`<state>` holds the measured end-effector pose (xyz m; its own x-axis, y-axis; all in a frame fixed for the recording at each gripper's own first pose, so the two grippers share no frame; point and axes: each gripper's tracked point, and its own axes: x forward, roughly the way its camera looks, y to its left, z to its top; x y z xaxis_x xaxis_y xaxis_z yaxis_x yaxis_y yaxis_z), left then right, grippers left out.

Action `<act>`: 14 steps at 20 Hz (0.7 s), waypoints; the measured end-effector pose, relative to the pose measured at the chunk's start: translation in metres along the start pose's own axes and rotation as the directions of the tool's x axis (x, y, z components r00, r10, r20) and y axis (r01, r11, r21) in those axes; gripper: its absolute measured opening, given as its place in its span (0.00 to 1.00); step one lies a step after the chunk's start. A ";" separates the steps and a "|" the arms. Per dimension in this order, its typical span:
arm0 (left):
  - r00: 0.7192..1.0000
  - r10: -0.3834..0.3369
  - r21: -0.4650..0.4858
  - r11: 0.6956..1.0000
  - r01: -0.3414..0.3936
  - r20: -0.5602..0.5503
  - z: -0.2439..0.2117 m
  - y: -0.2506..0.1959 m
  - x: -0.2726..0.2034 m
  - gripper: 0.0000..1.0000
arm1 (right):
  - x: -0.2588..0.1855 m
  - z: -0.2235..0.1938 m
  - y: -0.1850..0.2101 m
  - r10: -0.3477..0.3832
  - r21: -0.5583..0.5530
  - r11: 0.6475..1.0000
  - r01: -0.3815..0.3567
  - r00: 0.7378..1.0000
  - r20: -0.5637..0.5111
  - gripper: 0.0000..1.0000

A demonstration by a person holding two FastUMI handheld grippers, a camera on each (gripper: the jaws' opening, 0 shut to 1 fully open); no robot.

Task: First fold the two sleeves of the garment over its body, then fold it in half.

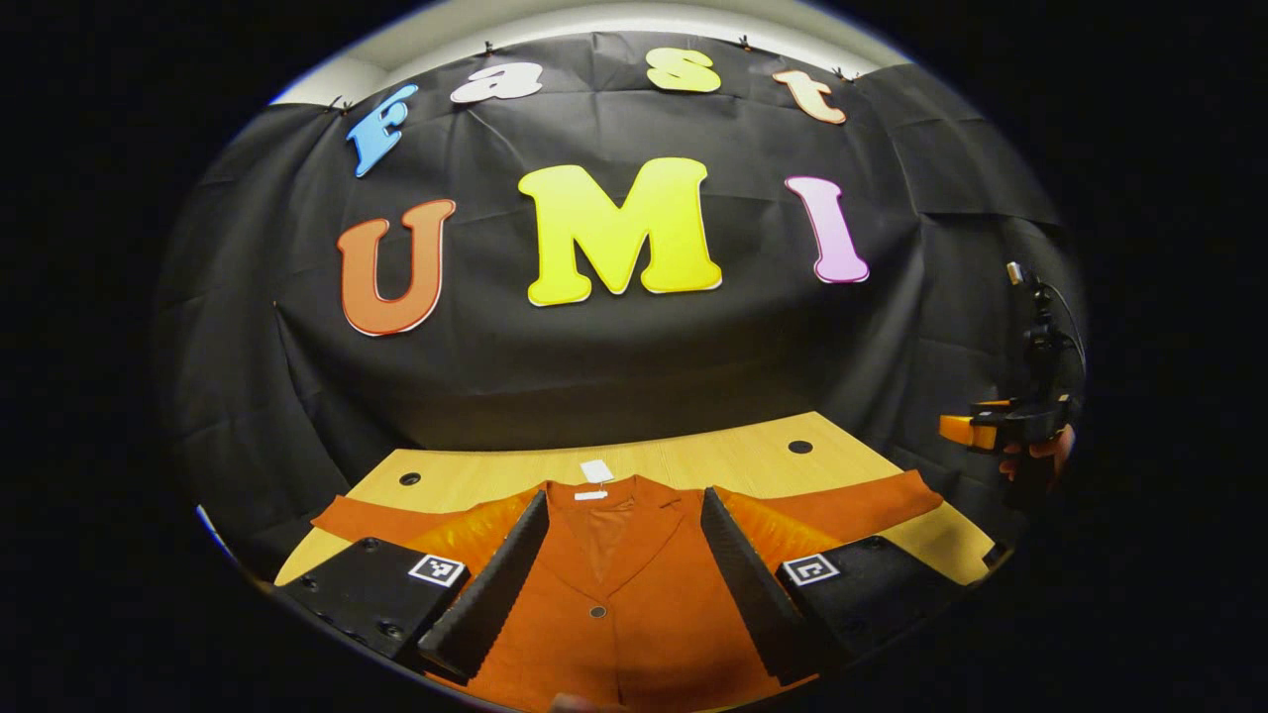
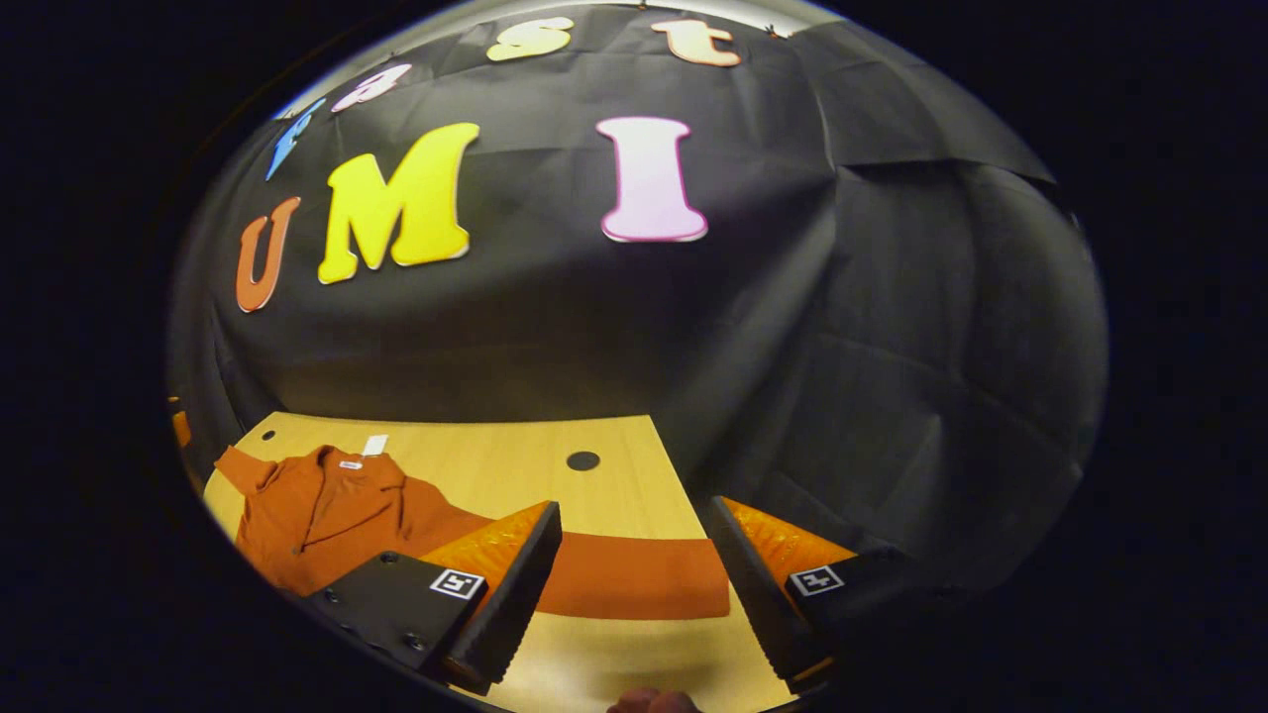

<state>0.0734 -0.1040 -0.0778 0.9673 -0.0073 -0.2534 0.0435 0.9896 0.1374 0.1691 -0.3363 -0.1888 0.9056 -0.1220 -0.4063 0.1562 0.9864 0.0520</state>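
The orange jacket (image 1: 614, 604) lies flat on the wooden table (image 1: 693, 460), both sleeves spread out. The left gripper (image 1: 622, 574) is released above its front, collar ahead. The right gripper (image 2: 634, 584) is released too, the right sleeve (image 2: 634, 589) between its fingers.

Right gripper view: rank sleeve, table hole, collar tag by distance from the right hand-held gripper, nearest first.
1. Sleeve: lies across the gap between the right hand-held gripper fingers.
2. Table hole: just beyond, centre.
3. Collar tag: far left.
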 end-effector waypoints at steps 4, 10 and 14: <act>0.999 -0.013 0.038 0.999 0.015 -0.047 -0.008 -0.019 0.006 1.00 | 0.052 -0.039 -0.030 0.027 0.031 0.999 -0.024 0.994 -0.108 0.95; 0.993 0.024 0.078 0.997 -0.015 -0.118 -0.026 -0.018 0.014 0.99 | 0.114 -0.102 -0.059 0.062 0.076 0.996 -0.043 0.963 -0.262 0.94; 0.993 0.064 0.131 0.990 -0.051 -0.097 -0.016 -0.012 0.015 0.99 | 0.135 -0.134 -0.062 0.118 0.143 0.987 -0.071 0.930 -0.348 0.97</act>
<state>0.0835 -0.1141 -0.0990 0.9393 0.0701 -0.3358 0.0264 0.9612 0.2745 0.2286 -0.3992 -0.3695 0.7234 0.0410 -0.6893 0.1459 0.9666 0.2107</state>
